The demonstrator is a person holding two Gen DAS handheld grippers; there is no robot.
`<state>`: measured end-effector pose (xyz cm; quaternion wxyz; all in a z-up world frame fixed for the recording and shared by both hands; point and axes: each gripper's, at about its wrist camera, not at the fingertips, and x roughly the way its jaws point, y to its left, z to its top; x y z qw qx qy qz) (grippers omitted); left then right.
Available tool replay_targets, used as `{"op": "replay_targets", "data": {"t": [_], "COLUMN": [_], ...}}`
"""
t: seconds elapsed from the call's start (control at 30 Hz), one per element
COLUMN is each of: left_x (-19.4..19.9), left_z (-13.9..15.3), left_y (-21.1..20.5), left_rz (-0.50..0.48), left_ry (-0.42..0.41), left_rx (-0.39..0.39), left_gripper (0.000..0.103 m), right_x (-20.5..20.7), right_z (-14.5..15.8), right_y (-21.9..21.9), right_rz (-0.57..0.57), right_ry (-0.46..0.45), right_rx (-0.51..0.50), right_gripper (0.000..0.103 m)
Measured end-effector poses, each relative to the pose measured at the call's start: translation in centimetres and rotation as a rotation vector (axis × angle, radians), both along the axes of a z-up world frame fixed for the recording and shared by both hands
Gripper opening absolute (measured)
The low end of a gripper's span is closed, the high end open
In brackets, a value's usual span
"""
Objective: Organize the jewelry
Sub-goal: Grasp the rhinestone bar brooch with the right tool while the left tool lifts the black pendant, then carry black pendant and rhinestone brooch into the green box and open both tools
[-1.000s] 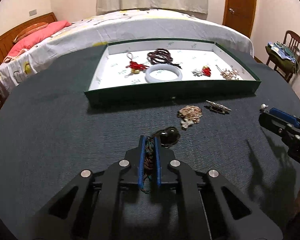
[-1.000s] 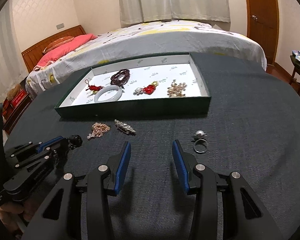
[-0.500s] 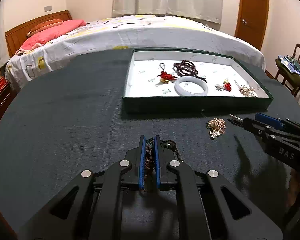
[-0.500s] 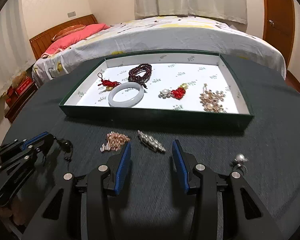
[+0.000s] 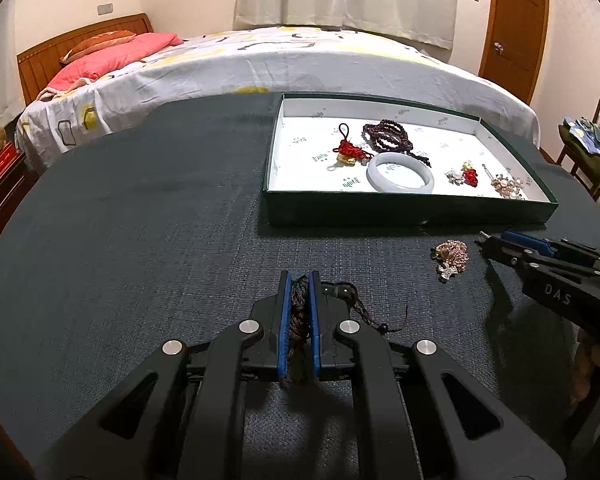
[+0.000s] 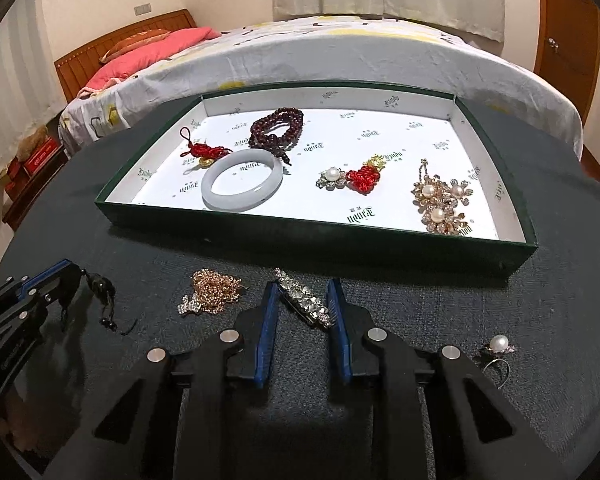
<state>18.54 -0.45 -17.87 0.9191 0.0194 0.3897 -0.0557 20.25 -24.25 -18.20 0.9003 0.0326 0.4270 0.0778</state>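
Observation:
My left gripper (image 5: 299, 280) is shut on a dark braided cord pendant (image 5: 299, 312); its black stone and cord ends (image 6: 100, 286) hang beside the fingers. My right gripper (image 6: 302, 294) is open, its fingers on either side of a rhinestone hair clip (image 6: 302, 300) that lies on the dark table. A gold chain (image 6: 214, 290) lies left of the clip, also in the left wrist view (image 5: 452, 254). A pearl ring (image 6: 498, 350) lies to the right. The green tray (image 6: 308, 234) holds a white bangle (image 6: 242, 180), dark beads (image 6: 276, 130), red knots and pearl brooches.
The round table has a dark cloth (image 5: 140, 220). A bed (image 5: 280, 60) stands right behind it. A wooden chair with clothes (image 5: 588, 136) is at the far right, a door (image 5: 514, 20) behind it.
My right gripper has moved left and forward, from near the pearl ring to around the rhinestone clip. My left gripper has lifted the cord pendant and drifted left.

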Motion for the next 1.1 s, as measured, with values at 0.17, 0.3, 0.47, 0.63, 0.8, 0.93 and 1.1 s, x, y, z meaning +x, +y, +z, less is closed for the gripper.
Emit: {"op": "replay_targets", "data": {"t": [0.17, 0.3, 0.47, 0.63, 0.8, 0.93, 1.1], "left_x": [-0.1, -0.2, -0.5, -0.9, -1.4, -1.9, -2.4], "left_z": [0.1, 0.3, 1.1, 2.8, 5.1, 6.7, 7.8], "left_y": [0.0, -0.1, -0.3, -0.5, -0.8, -1.0, -1.3], "left_rz": [0.001, 0.002, 0.001, -0.004, -0.019, -0.026, -0.034], "left_ry": [-0.012, -0.022, -0.045, -0.084, -0.139, -0.173, -0.197], "left_rx": [0.008, 0.012, 0.015, 0.006, -0.001, -0.005, -0.003], "left_gripper": [0.009, 0.009, 0.009, 0.008, 0.007, 0.007, 0.007], "right_x": [-0.6, -1.3, -2.0, -2.9, -3.5, -3.9, -4.3], "right_z": [0.1, 0.6, 1.4, 3.6, 5.8, 6.9, 7.2], "right_y": [-0.6, -0.9, -1.4, -2.0, -2.4, -2.5, -2.6], "right_rz": [-0.019, -0.032, -0.042, -0.054, -0.057, -0.06, -0.063], "right_ry": [-0.013, -0.042, -0.065, -0.117, -0.168, -0.196, -0.206], "right_rx": [0.013, 0.003, 0.011, 0.03, 0.042, 0.049, 0.055], "right_gripper": [0.013, 0.013, 0.013, 0.013, 0.013, 0.013, 0.013]}}
